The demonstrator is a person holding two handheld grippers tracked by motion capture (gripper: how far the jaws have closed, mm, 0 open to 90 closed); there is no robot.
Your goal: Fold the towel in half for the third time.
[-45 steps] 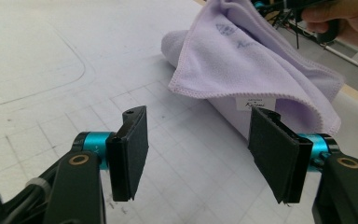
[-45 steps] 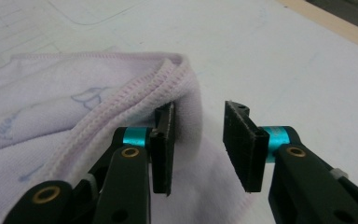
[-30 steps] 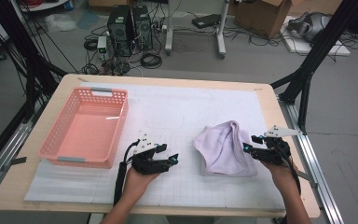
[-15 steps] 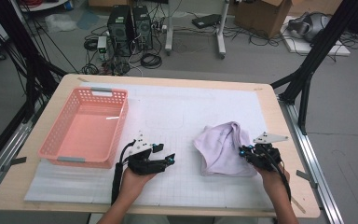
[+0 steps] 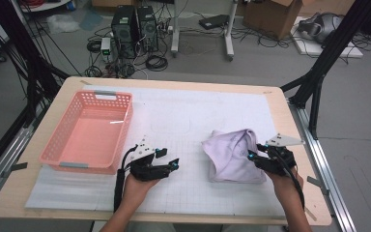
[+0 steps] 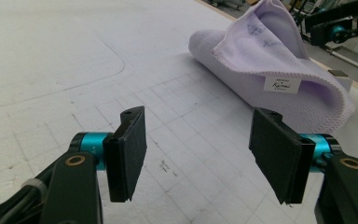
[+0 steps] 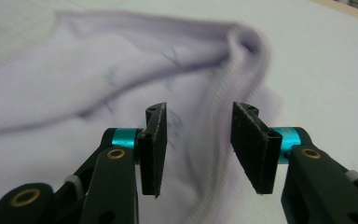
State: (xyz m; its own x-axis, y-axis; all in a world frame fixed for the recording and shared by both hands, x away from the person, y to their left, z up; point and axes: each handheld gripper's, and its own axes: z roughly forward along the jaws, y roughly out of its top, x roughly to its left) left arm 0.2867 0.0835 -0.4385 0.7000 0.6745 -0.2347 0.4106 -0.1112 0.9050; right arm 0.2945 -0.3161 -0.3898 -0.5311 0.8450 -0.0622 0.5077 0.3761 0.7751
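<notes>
jaws of right gripper (image 7: 198, 149) just opening, apart over lavender cloth (image 7: 65, 93), left gripper (image 6: 200, 154) wide, cloth well ahead

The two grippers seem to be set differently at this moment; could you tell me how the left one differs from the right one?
The left gripper rests over bare white mat, apart from the lilac cloth; the right gripper is at the cloth's edge. The left gripper's jaws stand wide, with nothing between them; the right gripper's jaws stand narrower, have just been opening, and have a cloth fold behind their gap, not pinched. Both are hand-held and open.
</notes>
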